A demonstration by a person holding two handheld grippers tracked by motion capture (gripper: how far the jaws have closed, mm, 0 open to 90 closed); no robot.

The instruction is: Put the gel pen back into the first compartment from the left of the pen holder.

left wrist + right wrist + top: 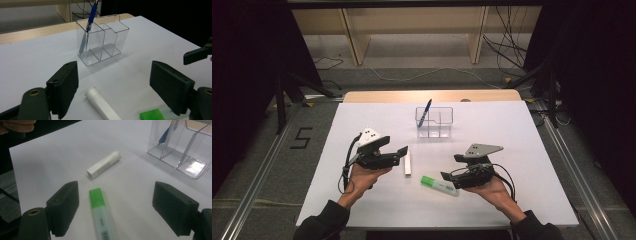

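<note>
Green highlighter (100, 210) between parted jaws

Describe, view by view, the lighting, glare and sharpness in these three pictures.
High view: the white table is evenly lit, the surroundings dark, and the picture is soft. Left gripper view: the clear organizer is sharp, while the white tube is softer. Right gripper view: a bright glare patch lies inside the organizer, and the green highlighter blurs toward the bottom edge.

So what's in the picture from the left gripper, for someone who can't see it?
The left gripper holds its two black jaws wide open over a white tube lying on the white table. Behind stands a clear organizer with a blue pen in one end compartment.
</note>
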